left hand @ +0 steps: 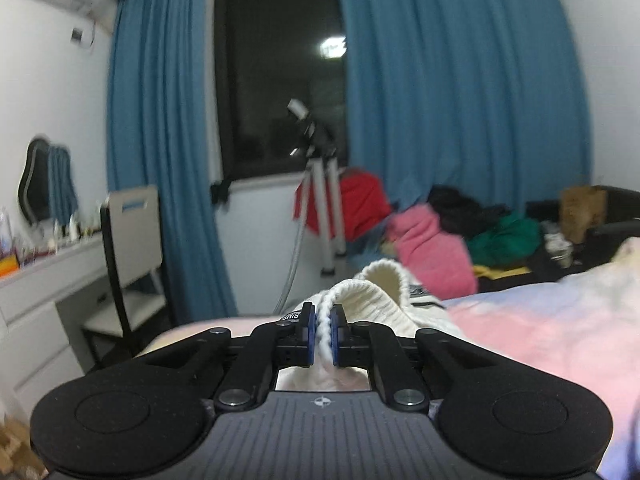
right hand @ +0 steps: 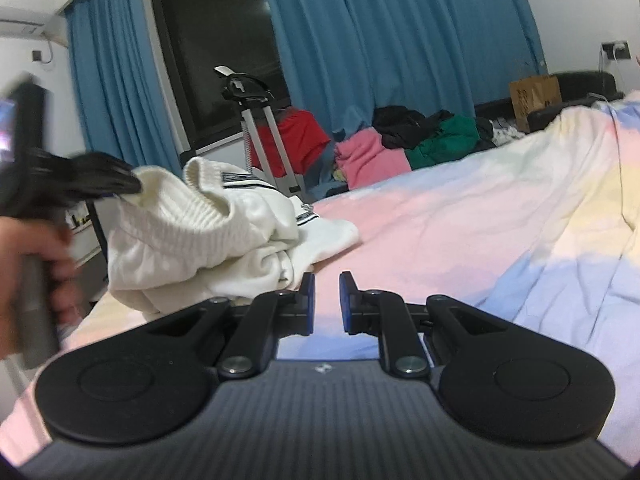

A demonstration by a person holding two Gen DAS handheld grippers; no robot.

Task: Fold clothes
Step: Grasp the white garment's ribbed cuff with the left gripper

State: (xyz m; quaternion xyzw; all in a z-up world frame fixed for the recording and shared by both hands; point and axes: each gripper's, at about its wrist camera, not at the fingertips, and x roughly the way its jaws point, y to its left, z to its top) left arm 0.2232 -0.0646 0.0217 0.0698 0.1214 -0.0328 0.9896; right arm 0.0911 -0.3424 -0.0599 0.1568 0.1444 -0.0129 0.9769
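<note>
The left gripper (left hand: 324,330) is clamped on a ribbed edge of the white garment (left hand: 384,296); the knit cord of fabric runs straight up between its blue pads (left hand: 310,330), and the rest of the cloth bunches just ahead of and to the right of the fingertips. From the right wrist view the same gripper (right hand: 120,192) appears blurred at the far left, in a person's hand (right hand: 36,264), with the garment's cuff or hem caught in it and lifted off the heap. The right gripper (right hand: 327,300) carries nothing: its jaws stand narrowly apart with only bedding visible in the gap, and the garment (right hand: 208,236) lies crumpled ahead and to its left, near but not touching the fingertips. Both tools hang over the pastel bedspread (right hand: 460,220), which stretches away to the right. Beyond it, well ahead of either tool, lie a pile of pink, green and black clothes (right hand: 400,144), a tripod (left hand: 320,200) and blue curtains (left hand: 460,80). The step in hand looks like picking up and opening out the garment, so folding proper has not begun. Next, the right gripper probably needs to reach left, open wider, take a matching edge, and then both pull apart to spread the cloth flat.
</note>
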